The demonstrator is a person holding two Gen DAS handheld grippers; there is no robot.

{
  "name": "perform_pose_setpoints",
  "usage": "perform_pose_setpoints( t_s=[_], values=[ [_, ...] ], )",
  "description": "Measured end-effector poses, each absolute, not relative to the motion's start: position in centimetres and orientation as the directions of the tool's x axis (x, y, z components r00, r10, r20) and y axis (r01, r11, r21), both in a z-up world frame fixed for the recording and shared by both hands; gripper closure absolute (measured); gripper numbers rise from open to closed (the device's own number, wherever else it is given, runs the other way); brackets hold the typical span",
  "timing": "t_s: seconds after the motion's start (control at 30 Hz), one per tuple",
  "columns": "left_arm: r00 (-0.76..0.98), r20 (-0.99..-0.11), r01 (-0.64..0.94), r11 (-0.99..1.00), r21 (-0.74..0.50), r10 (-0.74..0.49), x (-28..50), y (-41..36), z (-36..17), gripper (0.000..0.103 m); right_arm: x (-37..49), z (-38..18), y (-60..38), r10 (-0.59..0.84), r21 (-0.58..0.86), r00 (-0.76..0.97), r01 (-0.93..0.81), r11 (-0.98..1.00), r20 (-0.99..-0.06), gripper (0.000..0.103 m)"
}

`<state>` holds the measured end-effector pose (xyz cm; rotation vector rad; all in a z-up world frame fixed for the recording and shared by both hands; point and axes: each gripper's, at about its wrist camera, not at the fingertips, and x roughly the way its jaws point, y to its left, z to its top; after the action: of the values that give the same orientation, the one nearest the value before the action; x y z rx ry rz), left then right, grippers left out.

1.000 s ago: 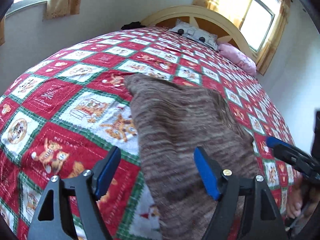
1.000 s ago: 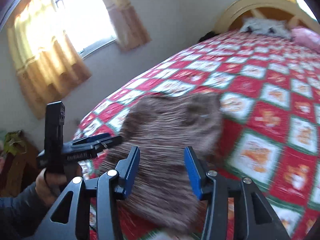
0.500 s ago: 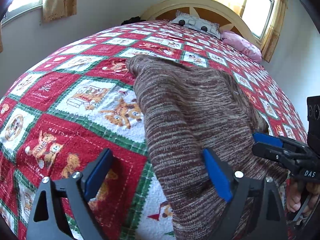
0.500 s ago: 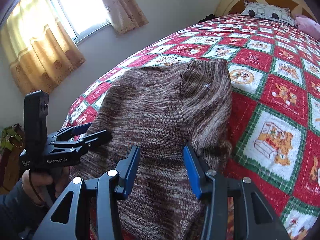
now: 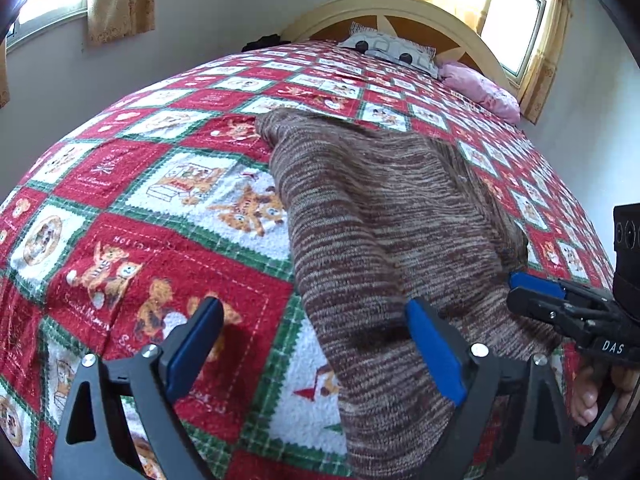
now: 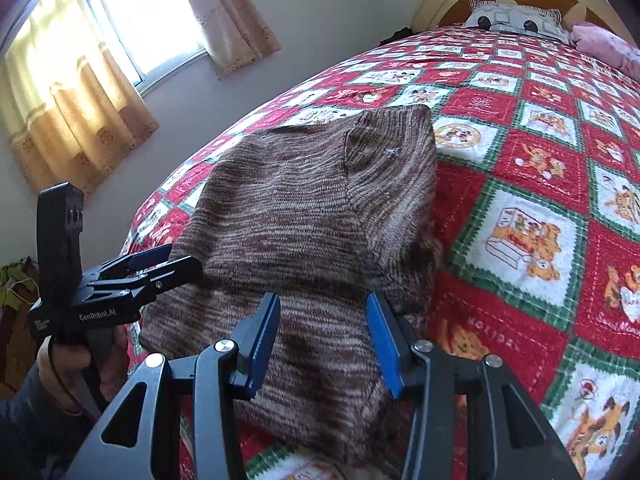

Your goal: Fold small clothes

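Observation:
A brown striped knit sweater (image 5: 384,216) lies spread on the bed, its near hem at the bed's foot edge; it also shows in the right wrist view (image 6: 312,216). My left gripper (image 5: 316,344) is open, its jaws wide apart over the sweater's left near edge, holding nothing. My right gripper (image 6: 322,332) is open above the sweater's near hem, empty. Each gripper shows in the other's view: the right one (image 5: 560,304) at the sweater's right edge, the left one (image 6: 160,268) at its left edge.
The bed carries a red, green and white patchwork quilt (image 5: 160,208) with bear pictures. A grey pillow (image 5: 392,50) and a pink pillow (image 5: 480,90) lie by the cream headboard (image 5: 400,12). Curtained windows (image 6: 132,36) and walls surround the bed.
The sweater has come to lie flat and still on the quilt. Both grippers stay open and have lowered close over its near hem.

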<state>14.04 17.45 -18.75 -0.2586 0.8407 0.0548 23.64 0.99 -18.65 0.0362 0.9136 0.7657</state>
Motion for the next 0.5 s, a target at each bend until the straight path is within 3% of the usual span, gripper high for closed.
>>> perform_pose_setpoints(
  t_s=[0.27, 0.5],
  values=[
    [0.691, -0.721, -0.154, 0.968, -0.201, -0.040, 13.1, 17.4, -17.2, 0.008, 23.5, -16.8, -2.5, 0.534, 0.289, 0.487, -0.491, 0.822, -0.691, 0.055],
    [0.770, -0.638, -0.133, 0.981, -0.139, 0.014, 10.4, 16.4, -12.9, 0.008, 19.4, -11.7, -2.9, 0.478, 0.190, 0.640, -0.467, 0.864, -0.601, 0.055]
  ],
)
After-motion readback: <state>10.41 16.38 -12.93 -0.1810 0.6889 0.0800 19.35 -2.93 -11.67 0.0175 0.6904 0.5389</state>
